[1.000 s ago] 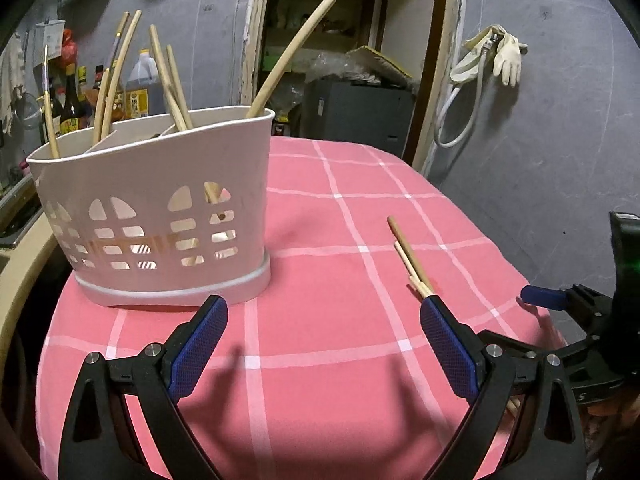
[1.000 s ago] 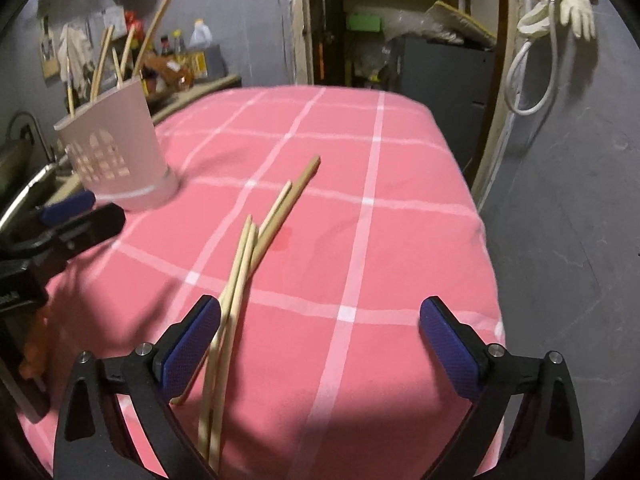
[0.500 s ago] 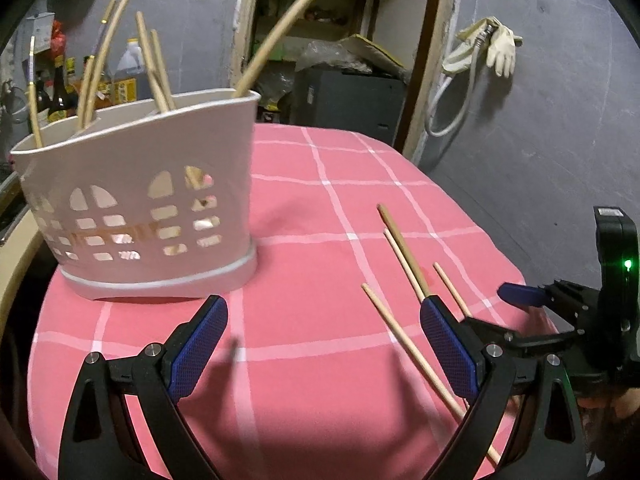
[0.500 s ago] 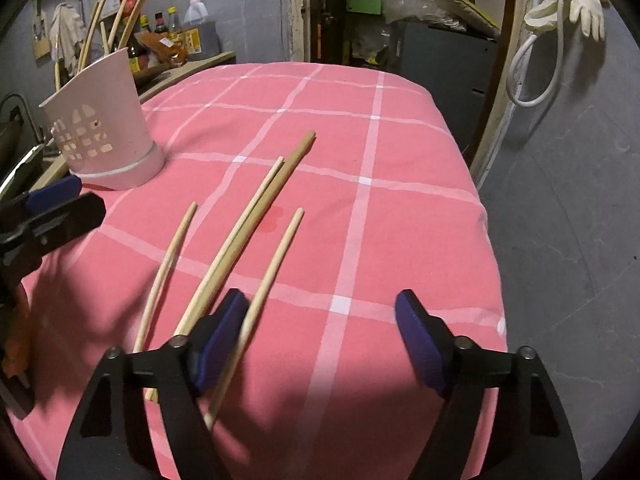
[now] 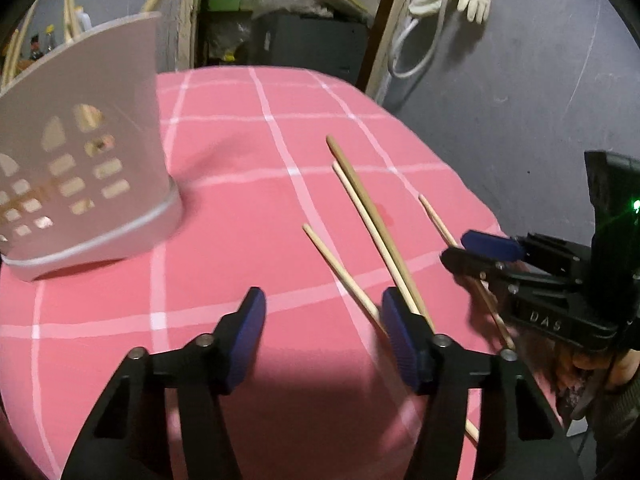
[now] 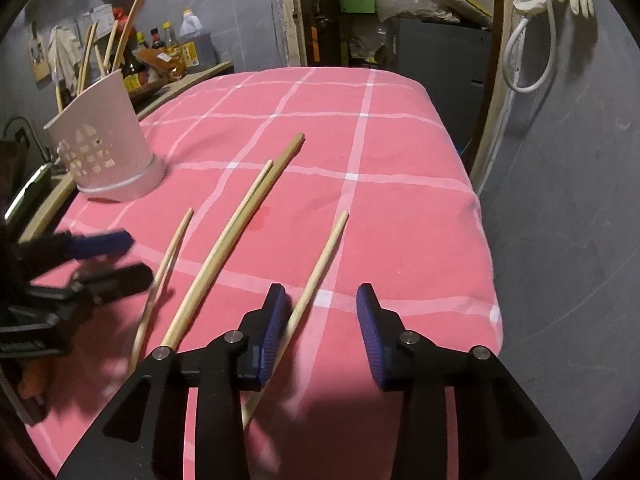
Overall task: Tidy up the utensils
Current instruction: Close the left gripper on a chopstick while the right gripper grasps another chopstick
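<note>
**Four chopsticks loose on the pink cloth, both grippers empty**

On the pink checked tablecloth [image 6: 400,216] lie four wooden chopsticks. Seen from the right wrist, a pair [image 6: 240,228] lies side by side, touching along most of its length and running from 7 o'clock toward 1 o'clock near the middle of the view. A thinner single chopstick [image 6: 166,268] lies to the 9 o'clock side of that pair, apart from it. Another single chopstick [image 6: 320,264] lies on the 3 o'clock side, and its near end passes just beside the left-hand blue pad of the right gripper [image 6: 322,330].

That right gripper has its jaws parted moderately, with nothing between the pads; the nearest chopstick lies outside the gap. Whether the pad touches it cannot be told.

From the left wrist, the left gripper [image 5: 324,338] also stands open, wider, and empty over bare cloth. The pair of chopsticks [image 5: 368,216] runs from 11 o'clock down behind its right-hand pad.

Toward 9 o'clock in the left view stands the white utensil holder [image 5: 100,152], upright on the cloth with cut-out openings in its wall and several sticks [image 6: 120,48] rising from its top. It stands well apart from the loose chopsticks.
</note>
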Demonstrator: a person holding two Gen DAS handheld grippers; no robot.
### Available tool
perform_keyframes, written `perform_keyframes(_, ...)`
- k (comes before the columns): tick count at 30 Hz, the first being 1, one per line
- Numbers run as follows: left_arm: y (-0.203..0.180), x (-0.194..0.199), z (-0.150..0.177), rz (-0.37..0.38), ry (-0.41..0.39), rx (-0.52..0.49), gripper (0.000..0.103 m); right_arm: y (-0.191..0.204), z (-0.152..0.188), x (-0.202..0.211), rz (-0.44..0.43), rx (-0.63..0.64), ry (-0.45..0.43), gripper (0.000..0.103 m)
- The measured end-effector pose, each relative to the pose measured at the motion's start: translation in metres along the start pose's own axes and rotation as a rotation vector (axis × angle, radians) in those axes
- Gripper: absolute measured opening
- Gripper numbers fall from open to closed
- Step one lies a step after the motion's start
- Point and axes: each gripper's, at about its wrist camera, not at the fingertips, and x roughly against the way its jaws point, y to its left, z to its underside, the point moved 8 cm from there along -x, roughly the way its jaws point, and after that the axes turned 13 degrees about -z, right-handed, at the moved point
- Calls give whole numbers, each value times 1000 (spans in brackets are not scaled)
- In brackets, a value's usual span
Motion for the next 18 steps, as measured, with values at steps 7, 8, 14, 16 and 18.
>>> perform_keyframes(7, -11, -4, -1, 12, 34, -5, 33, -2, -11, -11, -24, -52, 4, 33)
perform_keyframes(8, -12, -4, -2, 8, 42, -6, 31, -3, -12, -13, -19, -52, 10, 32)
perform_keyframes(14, -18, -9, -7, 1, 91, 6, 19, -5, -19, -20, -2, -68, 36, 29)
perform_keyframes(16, -17, -7, -6, 7, 98, 9, 16, -6, -21, -21, 0, -83, 37, 16)
perform_keyframes(18, -17, -7, -6, 16, 107, 18, 12, -10, -22, -21, -26, -129, 34, 10)
